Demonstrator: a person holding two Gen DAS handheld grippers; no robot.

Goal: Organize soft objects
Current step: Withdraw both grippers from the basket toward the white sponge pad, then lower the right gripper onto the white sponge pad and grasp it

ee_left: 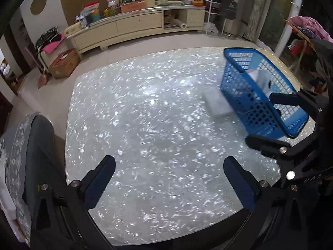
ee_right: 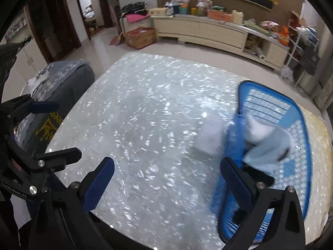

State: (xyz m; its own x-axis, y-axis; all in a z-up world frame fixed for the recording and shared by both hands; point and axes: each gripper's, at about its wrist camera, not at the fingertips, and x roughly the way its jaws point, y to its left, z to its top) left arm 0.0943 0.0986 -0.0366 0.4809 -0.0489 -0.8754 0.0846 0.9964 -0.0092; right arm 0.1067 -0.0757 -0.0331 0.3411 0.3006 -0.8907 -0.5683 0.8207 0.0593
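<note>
A blue plastic basket (ee_left: 245, 91) stands at the right of the pearly table (ee_left: 149, 125); it also shows in the right wrist view (ee_right: 270, 104). Light blue and white cloths (ee_right: 266, 143) lie inside it. A pale white block, perhaps a sponge (ee_left: 217, 103), lies on the table against the basket's left wall, and shows in the right wrist view (ee_right: 209, 139) too. My left gripper (ee_left: 169, 181) is open and empty above the table's near edge. My right gripper (ee_right: 167, 182) is open and empty, its right finger (ee_right: 235, 179) over the basket's near end. It also appears in the left wrist view (ee_left: 268, 120).
A grey chair with patterned cloth (ee_right: 56, 95) stands at the table's left side. A cream cabinet (ee_left: 133, 25) with clutter runs along the far wall. A cardboard box (ee_left: 64, 63) sits on the floor. My left gripper shows at the left of the right wrist view (ee_right: 50, 131).
</note>
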